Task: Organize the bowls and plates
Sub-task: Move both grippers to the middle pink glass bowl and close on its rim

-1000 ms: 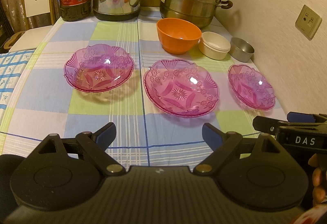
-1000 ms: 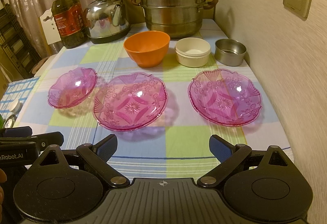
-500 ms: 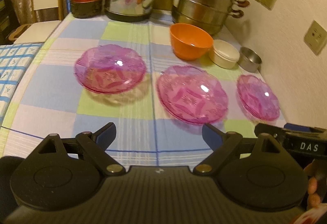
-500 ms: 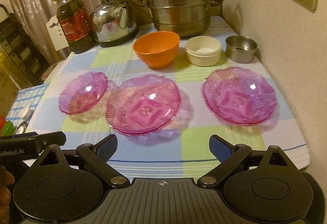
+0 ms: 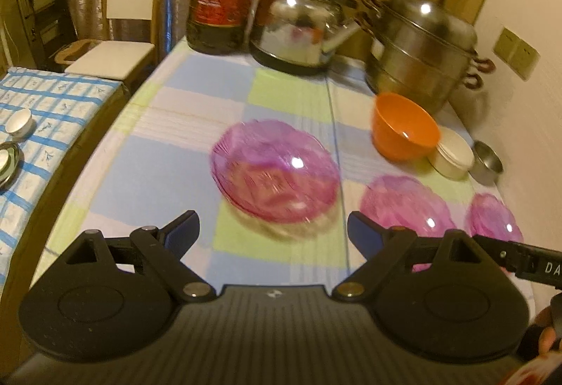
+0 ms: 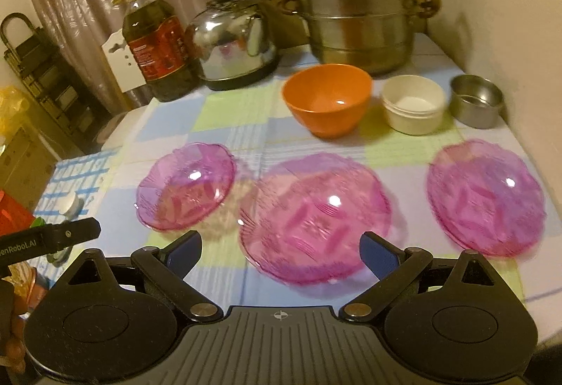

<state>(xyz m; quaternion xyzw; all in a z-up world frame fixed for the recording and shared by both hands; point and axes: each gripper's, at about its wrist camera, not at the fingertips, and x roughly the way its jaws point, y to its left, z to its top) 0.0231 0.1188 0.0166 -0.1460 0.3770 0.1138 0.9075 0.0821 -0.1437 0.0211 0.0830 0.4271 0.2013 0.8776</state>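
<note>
Left gripper (image 5: 273, 228) jaws spread wide, nothing between them, hovering over the checked tablecloth (image 5: 168, 181). Left pink plate (image 5: 275, 174) sits dead ahead at 12 o'clock, just past the fingertips, blurred. Middle pink plate (image 5: 404, 204) at 2 o'clock, right pink plate (image 5: 493, 221) beyond it, partly hidden by the other tool.

Right gripper (image 6: 281, 249) also wide, empty. Middle pink plate (image 6: 314, 220) at 12 o'clock, near rim between the blue pads (image 6: 377, 253). Left pink plate (image 6: 186, 186) at 10 o'clock, just beside the middle one; cannot tell if rims touch. Right pink plate (image 6: 486, 197) at 2 o'clock, apart.

Back row, 12 to 2 o'clock: orange bowl (image 6: 326, 98), cream bowl (image 6: 412, 104), steel cup (image 6: 476, 100). Behind: oil bottle (image 6: 156, 44), kettle (image 6: 233, 40), steamer pot (image 6: 358, 5).
</note>
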